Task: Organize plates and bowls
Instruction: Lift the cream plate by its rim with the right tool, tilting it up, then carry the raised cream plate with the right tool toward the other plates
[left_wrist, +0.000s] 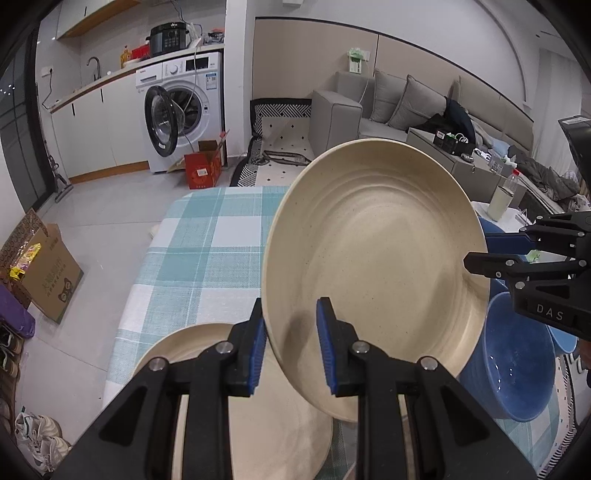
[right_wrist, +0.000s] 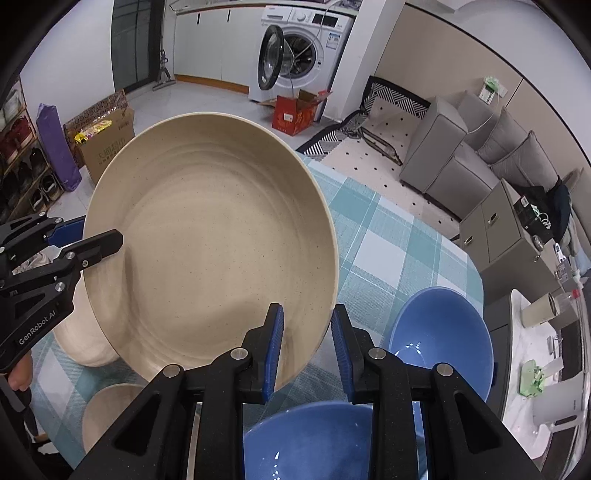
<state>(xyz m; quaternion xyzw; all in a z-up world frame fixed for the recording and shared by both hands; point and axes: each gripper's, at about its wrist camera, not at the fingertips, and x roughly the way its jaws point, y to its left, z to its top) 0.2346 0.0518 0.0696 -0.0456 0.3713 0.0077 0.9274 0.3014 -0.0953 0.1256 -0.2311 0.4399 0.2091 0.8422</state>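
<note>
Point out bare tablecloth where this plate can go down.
Free: the checked tablecloth beyond the lifted beige plate, out to its far edge. Crowded: the near side, with another beige plate and blue bowls.

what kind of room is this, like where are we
Most likely a small flat's open living space, kitchen-laundry and lounge in one room. A white front-loading washing machine stands under a counter with a sink tap, a grey cushioned sofa lines the far wall, and a table under a teal checked tablecloth holds the dishes.
</note>
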